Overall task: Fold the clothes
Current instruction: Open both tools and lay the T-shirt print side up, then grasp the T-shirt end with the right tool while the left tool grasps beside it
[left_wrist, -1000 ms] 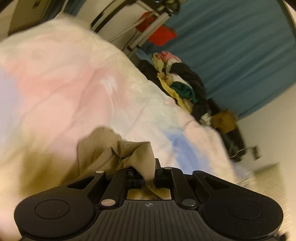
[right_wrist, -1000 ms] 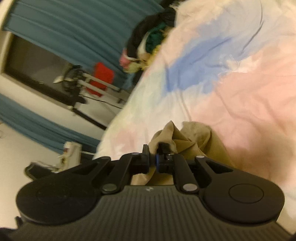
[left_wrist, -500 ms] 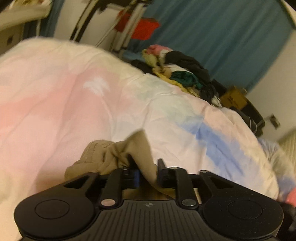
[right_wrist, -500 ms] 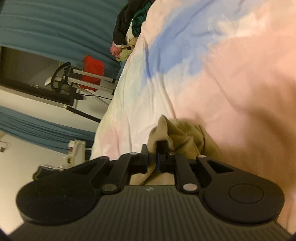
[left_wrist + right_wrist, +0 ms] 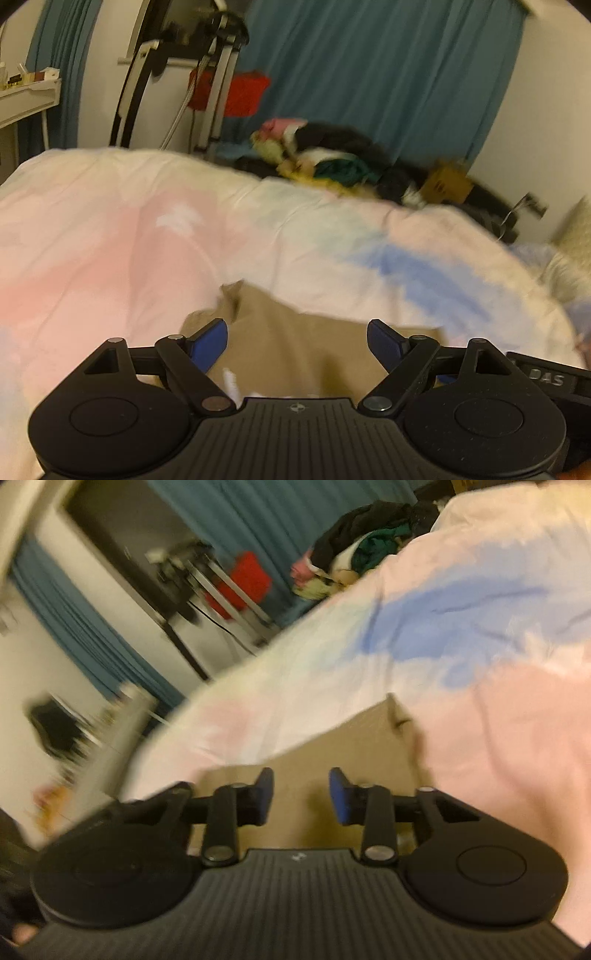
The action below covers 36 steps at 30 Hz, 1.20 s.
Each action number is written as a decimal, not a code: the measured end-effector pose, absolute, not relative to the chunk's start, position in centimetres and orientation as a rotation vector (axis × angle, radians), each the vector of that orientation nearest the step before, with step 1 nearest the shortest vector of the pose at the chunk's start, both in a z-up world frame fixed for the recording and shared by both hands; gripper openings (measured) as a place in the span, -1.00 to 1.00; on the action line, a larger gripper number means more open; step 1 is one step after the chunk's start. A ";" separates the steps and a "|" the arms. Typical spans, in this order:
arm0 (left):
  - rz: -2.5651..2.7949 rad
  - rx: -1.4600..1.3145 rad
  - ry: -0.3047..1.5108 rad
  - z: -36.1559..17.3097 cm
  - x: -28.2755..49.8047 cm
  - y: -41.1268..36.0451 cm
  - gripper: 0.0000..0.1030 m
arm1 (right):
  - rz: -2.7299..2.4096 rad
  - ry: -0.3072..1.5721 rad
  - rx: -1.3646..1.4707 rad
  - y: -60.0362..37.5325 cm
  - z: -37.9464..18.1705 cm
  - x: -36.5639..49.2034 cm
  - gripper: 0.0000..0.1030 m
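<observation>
A tan garment (image 5: 295, 343) lies spread fairly flat on the pastel pink, white and blue bed cover (image 5: 110, 240). My left gripper (image 5: 297, 341) hovers just over its near part, open wide, blue pads bare. In the right wrist view the same tan garment (image 5: 332, 746) stretches away toward a corner, and my right gripper (image 5: 301, 797) is open above it with nothing between its fingers. Both views are blurred by motion. The other gripper's black body (image 5: 546, 373) shows at the lower right of the left wrist view.
A heap of mixed clothes (image 5: 325, 158) lies at the bed's far edge before a teal curtain (image 5: 369, 66). A metal rack with a red item (image 5: 229, 92) stands beyond the bed. A cardboard box (image 5: 447, 184) sits at the far right, a white shelf (image 5: 26, 99) at the left.
Both grippers were shut on bunched tan cloth; now both are open and the garment lies spread flat on the bed. Both cameras have swung, with the left wrist view turning level.
</observation>
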<state>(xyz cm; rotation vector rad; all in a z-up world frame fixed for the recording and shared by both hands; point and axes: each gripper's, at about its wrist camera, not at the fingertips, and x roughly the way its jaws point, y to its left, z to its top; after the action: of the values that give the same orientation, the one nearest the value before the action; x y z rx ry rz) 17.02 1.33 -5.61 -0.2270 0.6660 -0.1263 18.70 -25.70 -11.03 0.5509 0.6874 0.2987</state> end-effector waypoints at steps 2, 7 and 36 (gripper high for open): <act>-0.124 -0.204 0.679 -6.4 17.6 1.3 0.63 | 0.255 0.720 0.433 -24.4 -12.4 20.4 -0.40; -0.131 -0.142 0.700 -8.2 18.7 1.1 0.63 | 0.235 0.730 0.340 -22.7 -14.7 22.3 -0.42; -0.197 -0.166 0.794 -4.9 10.3 2.6 0.64 | 0.313 0.778 0.786 -27.3 -12.4 9.8 0.39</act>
<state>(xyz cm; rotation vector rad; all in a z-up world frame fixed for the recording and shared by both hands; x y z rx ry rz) 10.33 2.61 -4.92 -0.1664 0.7936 -0.1972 9.78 -27.27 -12.37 0.7859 0.7781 0.3131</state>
